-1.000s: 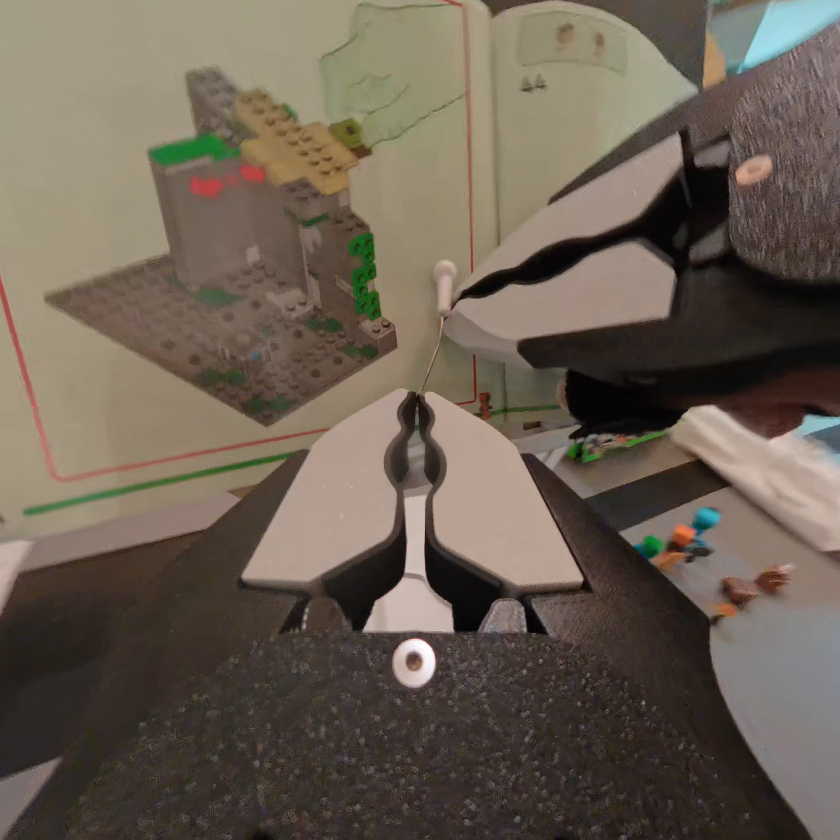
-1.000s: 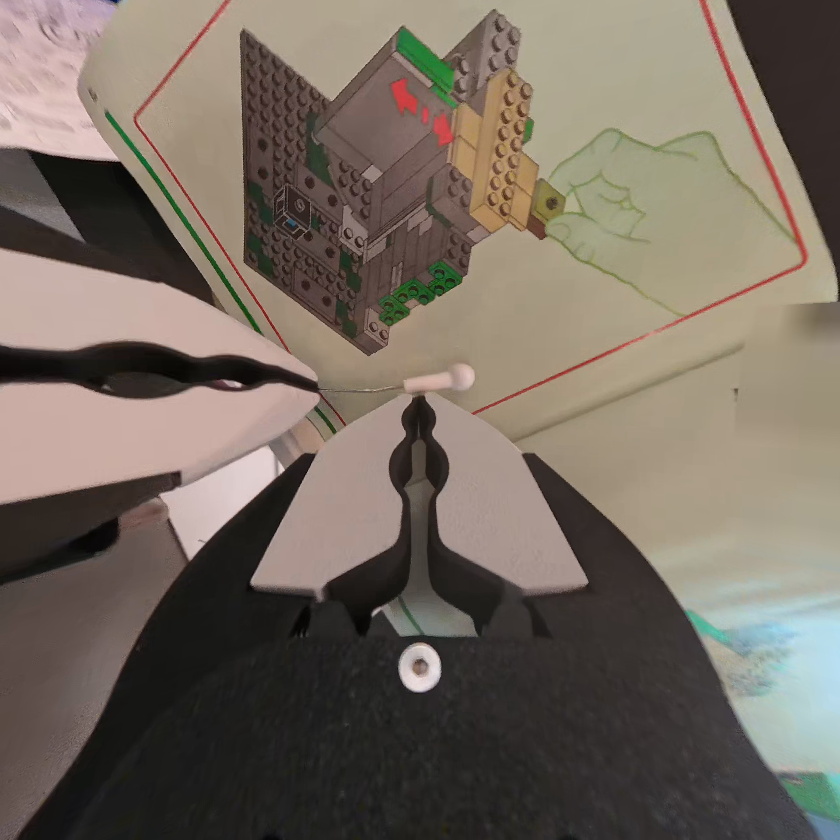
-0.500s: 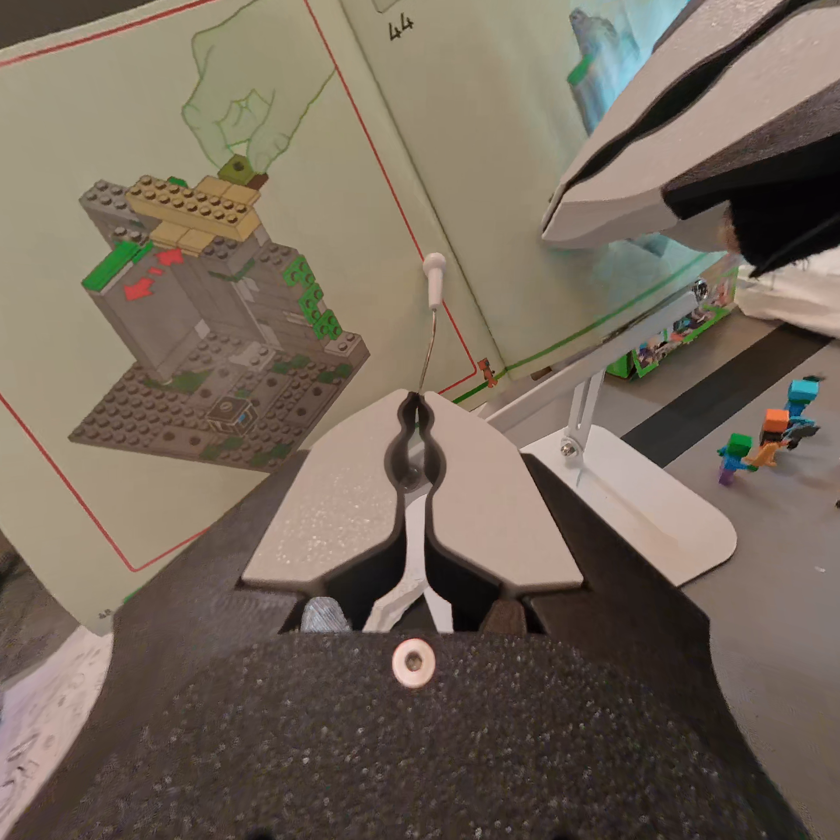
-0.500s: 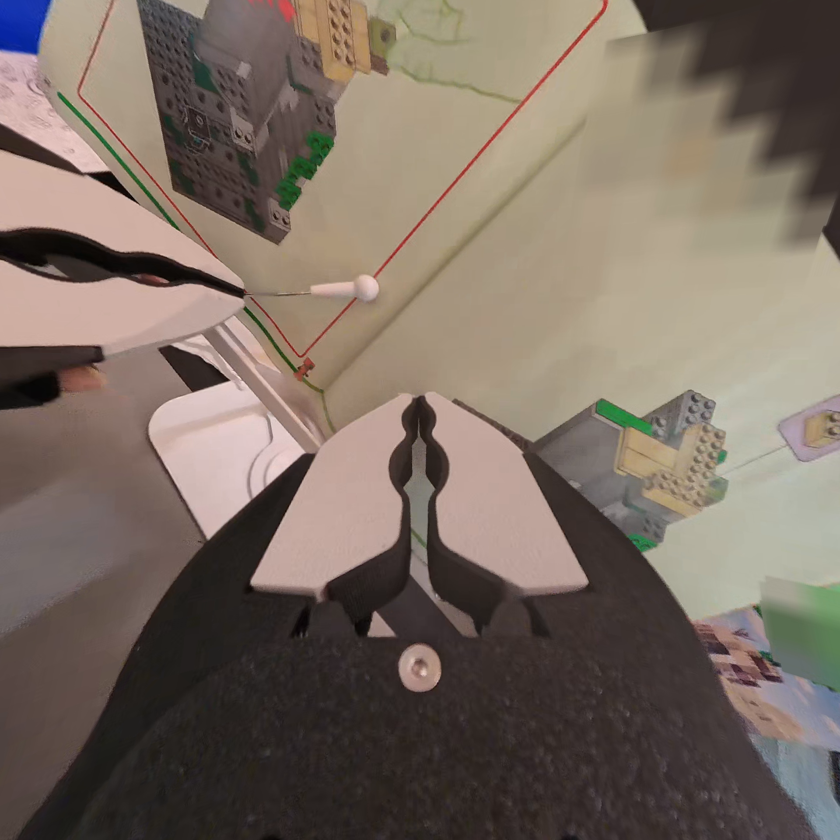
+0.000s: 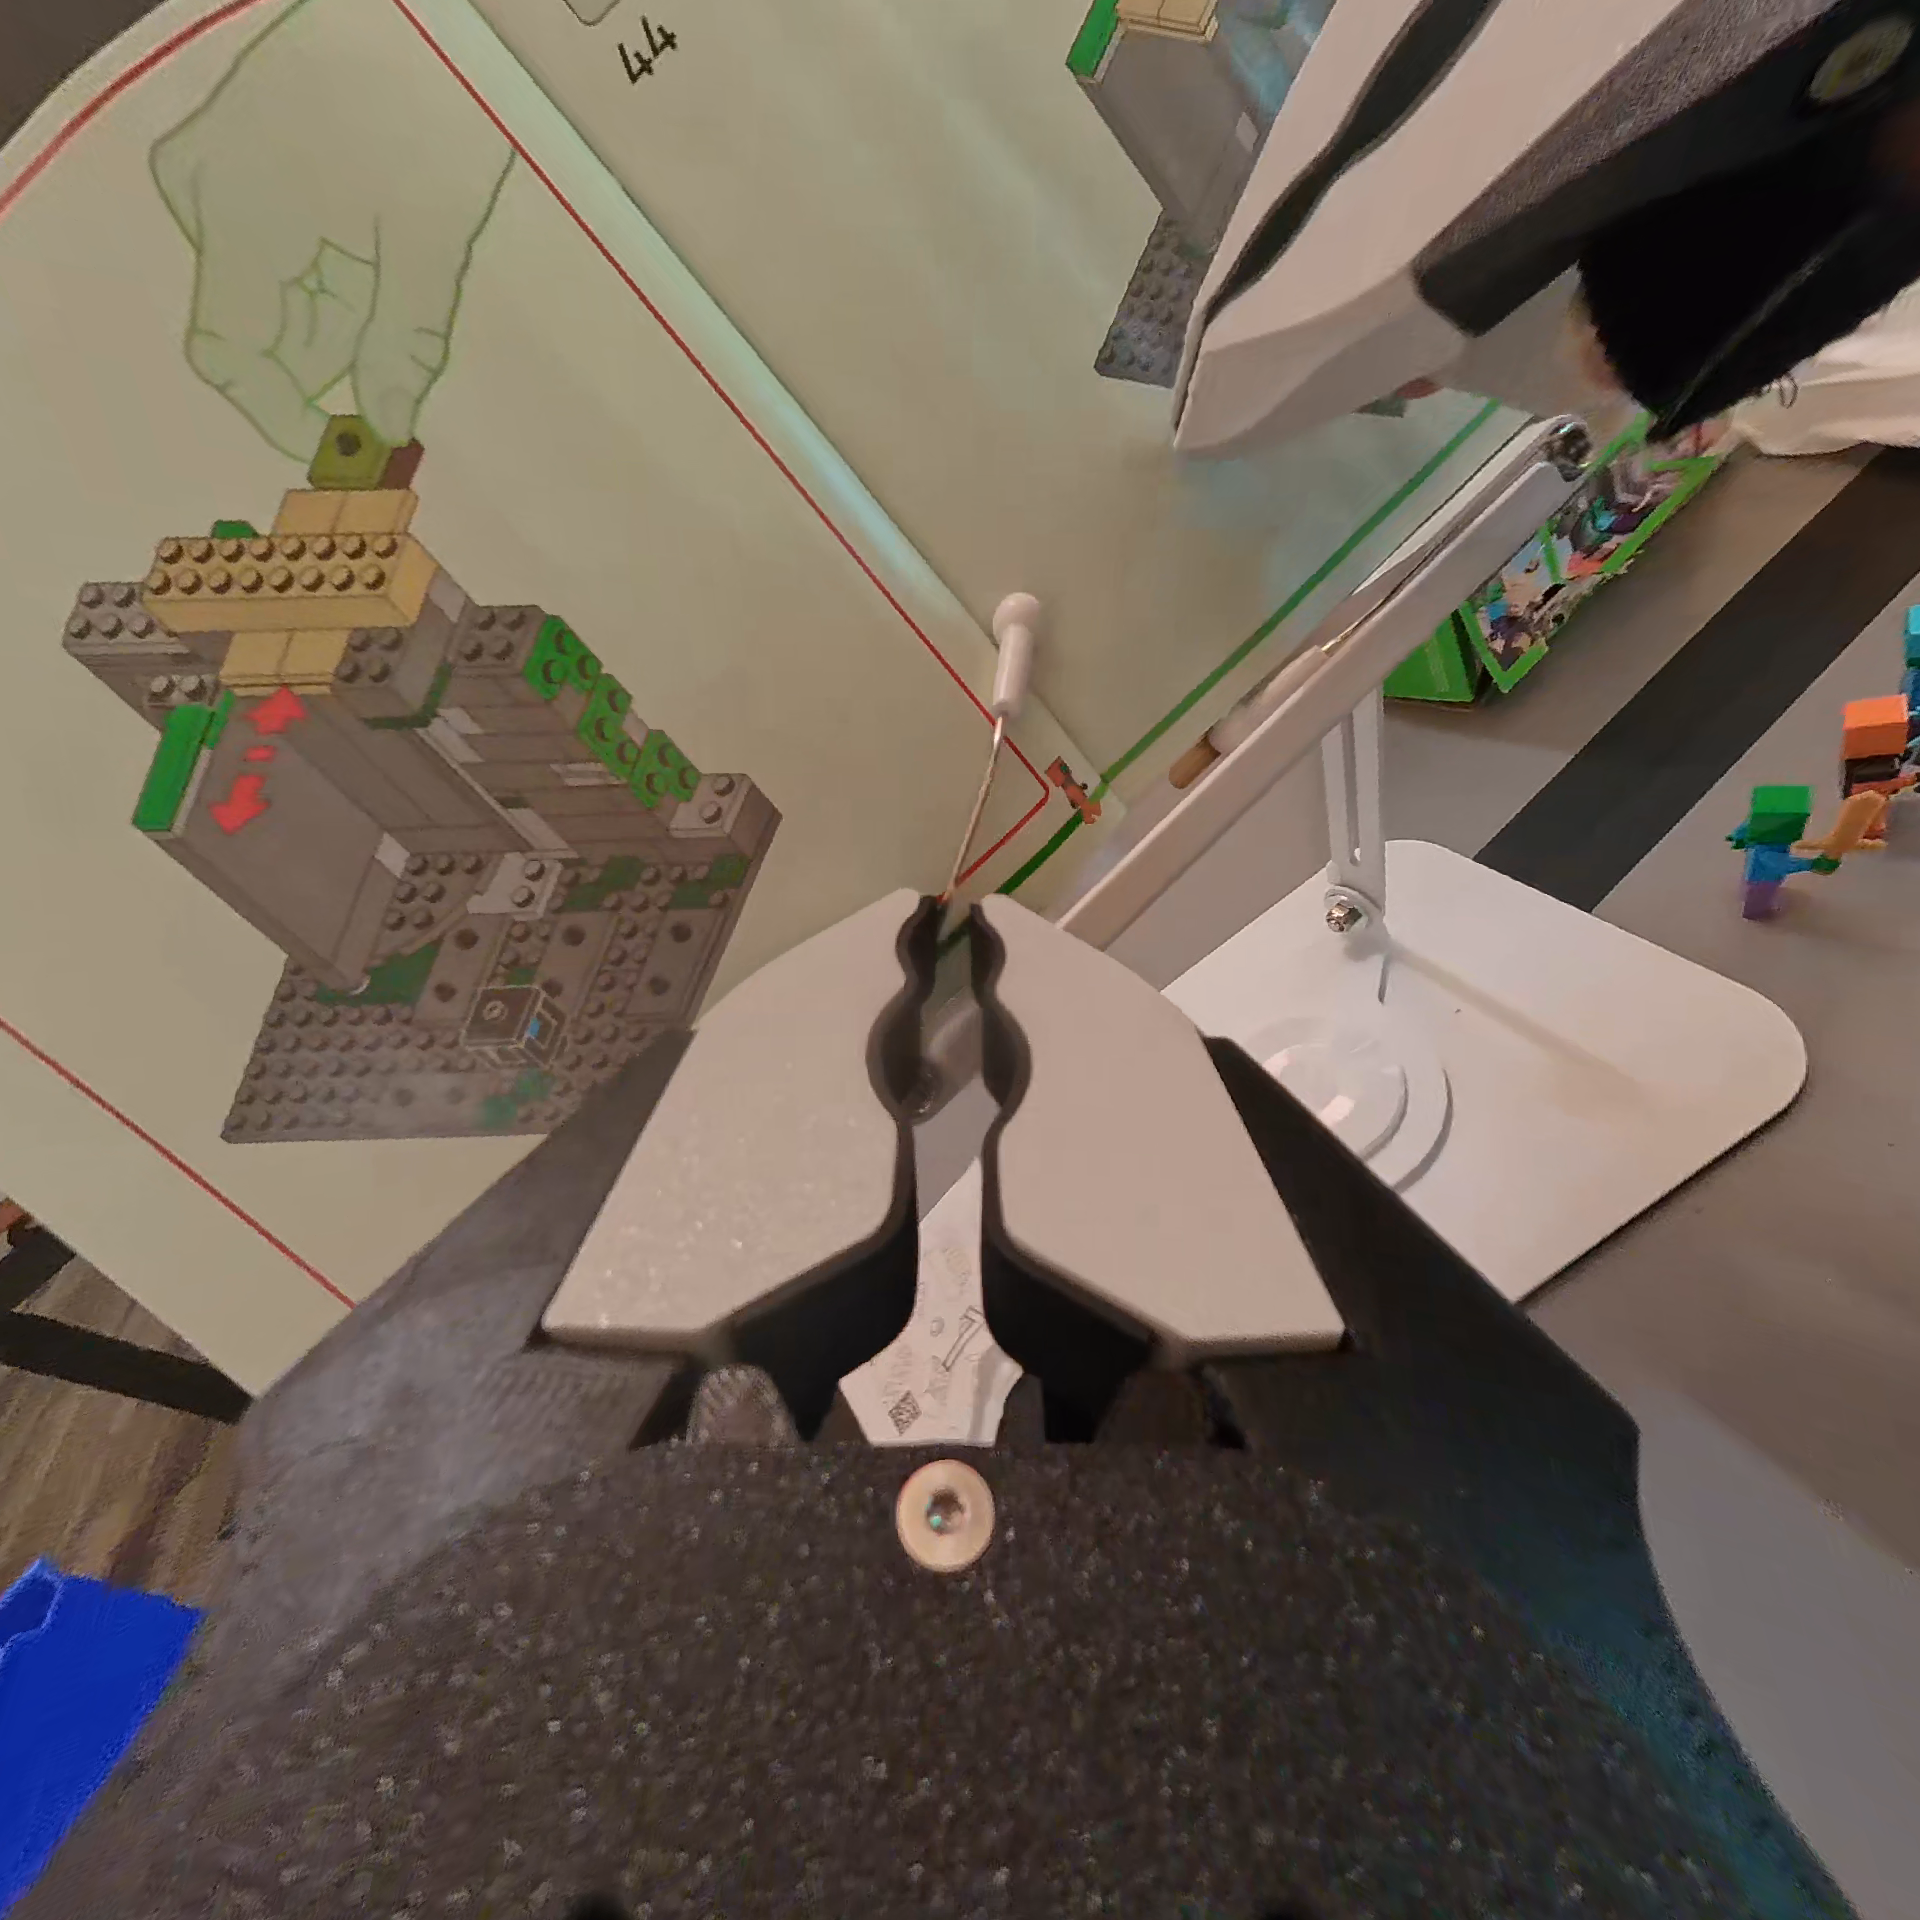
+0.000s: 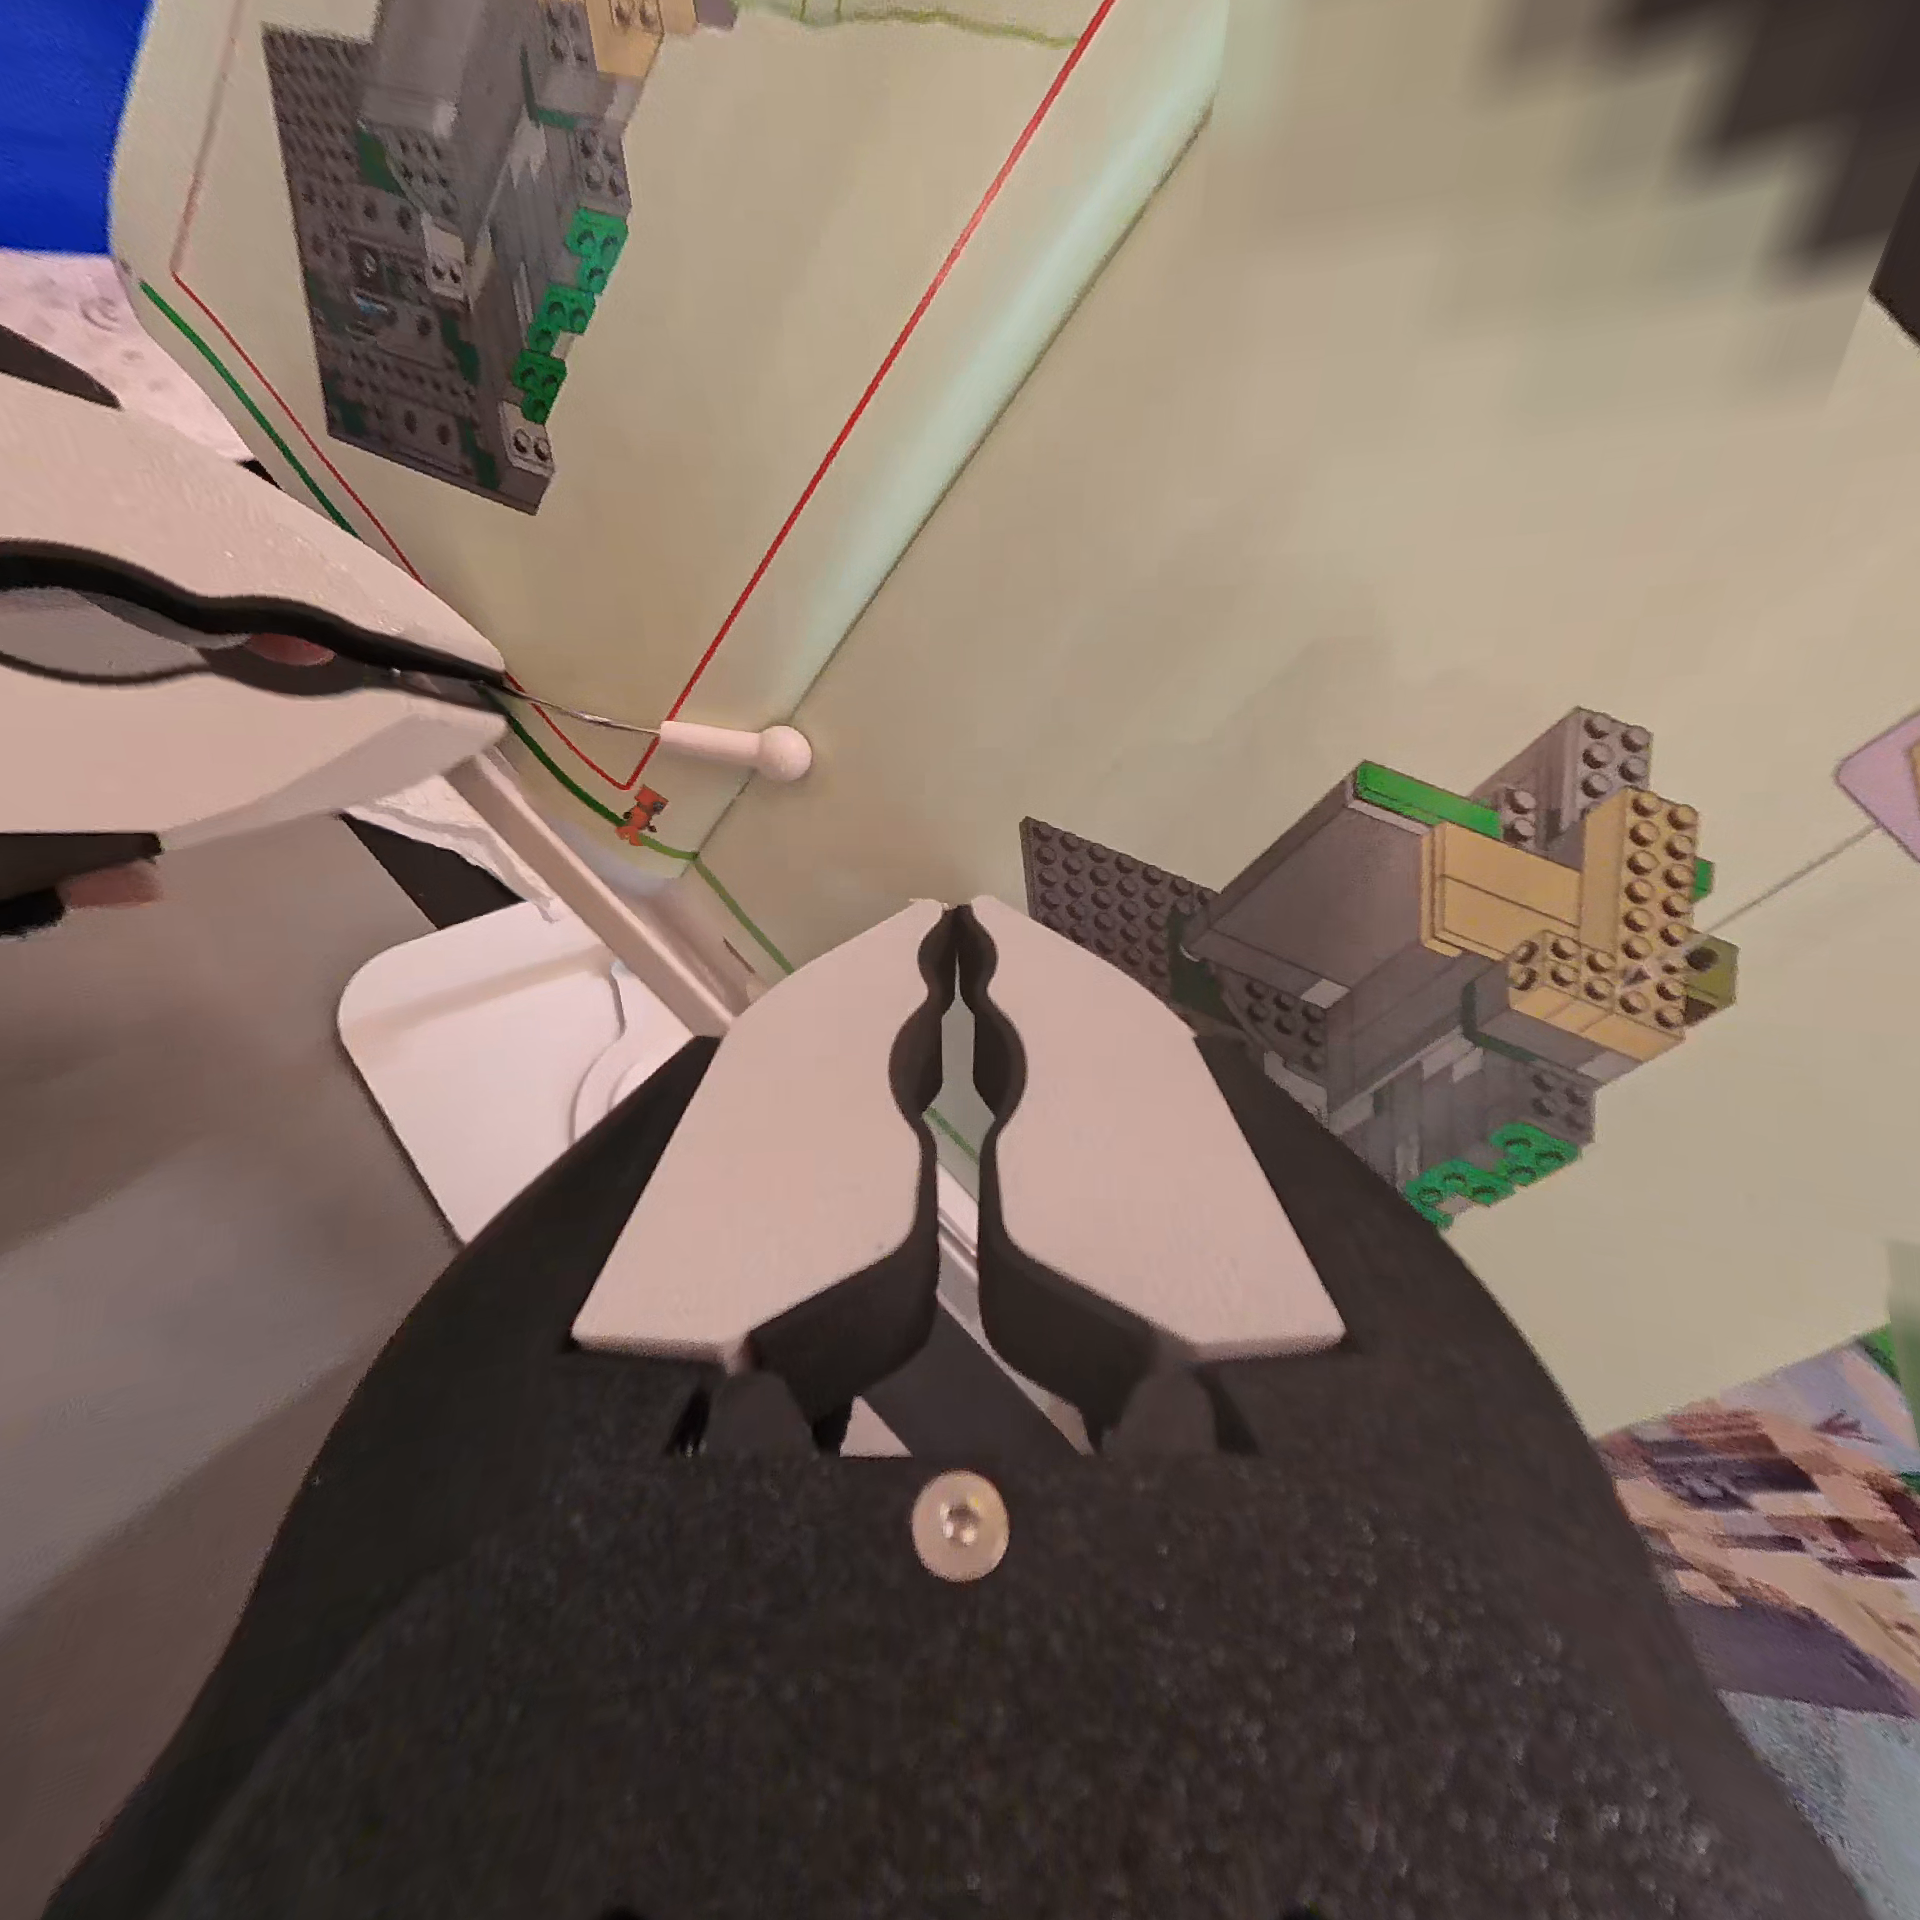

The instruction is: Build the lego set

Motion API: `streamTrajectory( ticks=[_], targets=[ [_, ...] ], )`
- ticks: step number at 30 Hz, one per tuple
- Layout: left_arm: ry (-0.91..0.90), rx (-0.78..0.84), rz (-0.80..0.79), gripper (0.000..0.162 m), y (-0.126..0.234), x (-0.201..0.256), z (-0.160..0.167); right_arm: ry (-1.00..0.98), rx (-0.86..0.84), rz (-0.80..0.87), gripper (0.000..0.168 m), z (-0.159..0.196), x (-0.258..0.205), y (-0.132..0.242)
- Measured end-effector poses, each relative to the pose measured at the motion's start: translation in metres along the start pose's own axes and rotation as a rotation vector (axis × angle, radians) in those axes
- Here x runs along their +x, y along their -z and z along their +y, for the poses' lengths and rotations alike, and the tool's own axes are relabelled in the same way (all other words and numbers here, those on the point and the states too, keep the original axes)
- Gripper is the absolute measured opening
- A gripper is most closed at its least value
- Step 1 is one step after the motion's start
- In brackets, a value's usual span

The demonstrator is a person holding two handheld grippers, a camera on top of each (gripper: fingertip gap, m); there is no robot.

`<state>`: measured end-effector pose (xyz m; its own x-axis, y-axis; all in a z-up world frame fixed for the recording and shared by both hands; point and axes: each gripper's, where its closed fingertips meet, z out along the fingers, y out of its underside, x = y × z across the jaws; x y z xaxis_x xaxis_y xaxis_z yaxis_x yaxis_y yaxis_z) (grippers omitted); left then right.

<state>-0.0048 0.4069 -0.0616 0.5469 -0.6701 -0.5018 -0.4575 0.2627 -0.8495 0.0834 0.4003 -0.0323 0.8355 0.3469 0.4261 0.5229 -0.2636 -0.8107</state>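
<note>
The open instruction booklet (image 5: 644, 343) leans on a white book stand (image 5: 1621, 1049). My left gripper (image 5: 948, 910) is shut on the thin metal wire of the stand's page holder (image 5: 1010, 649), whose white knob rests near the booklet's centre fold. The right wrist view shows this same left gripper (image 6: 488, 681), the page holder (image 6: 743, 746) and the booklet (image 6: 1299, 499). My right gripper (image 6: 956, 914) is shut and empty, below and to the right of the knob. It also shows at the top right of the left wrist view (image 5: 1195, 416).
Small lego figures, a green one (image 5: 1779, 852) and an orange one (image 5: 1875, 740), stand on the grey table at the right. A green lego box (image 5: 1538, 613) lies behind the stand. The stand's white base (image 6: 478, 1049) sits on the table under the booklet.
My right gripper has drawn away from the white knob, down and to the right. My left gripper keeps hold of the wire and has swung, so the booklet now looks tilted.
</note>
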Motion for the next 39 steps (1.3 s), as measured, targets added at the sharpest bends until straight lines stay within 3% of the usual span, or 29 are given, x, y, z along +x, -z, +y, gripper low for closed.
streamTrajectory(
  ticks=[4, 8, 13, 16, 22, 28, 33, 39],
  targets=[
    [0.052, 0.030, 0.006, 0.016, 0.009, 0.003, -0.004, -0.029, 0.053, -0.011, 0.000, -0.004, -0.005, 0.019],
    [0.151, 0.081, -0.011, 0.017, 0.030, 0.002, -0.011, -0.103, 0.142, -0.037, 0.000, -0.006, -0.017, 0.048],
    [0.310, 0.133, -0.035, 0.012, 0.066, 0.004, -0.013, -0.210, 0.268, -0.077, 0.000, 0.005, -0.039, 0.085],
    [0.388, 0.171, -0.079, 0.000, 0.090, 0.004, -0.013, -0.279, 0.338, -0.059, 0.000, 0.018, -0.048, 0.106],
    [0.532, 0.182, -0.152, 0.000, 0.126, 0.009, -0.005, -0.484, 0.403, 0.019, 0.004, 0.053, -0.057, 0.138],
    [0.615, 0.163, -0.205, 0.000, 0.146, 0.026, 0.010, -0.565, 0.395, 0.083, 0.020, 0.075, -0.065, 0.148],
    [0.614, 0.135, -0.224, 0.000, 0.147, 0.037, 0.027, -0.530, 0.411, 0.166, 0.000, 0.088, -0.065, 0.152],
    [0.595, 0.138, -0.263, 0.000, 0.148, 0.035, 0.035, -0.503, 0.446, 0.152, 0.000, 0.088, -0.071, 0.150]
  ],
)
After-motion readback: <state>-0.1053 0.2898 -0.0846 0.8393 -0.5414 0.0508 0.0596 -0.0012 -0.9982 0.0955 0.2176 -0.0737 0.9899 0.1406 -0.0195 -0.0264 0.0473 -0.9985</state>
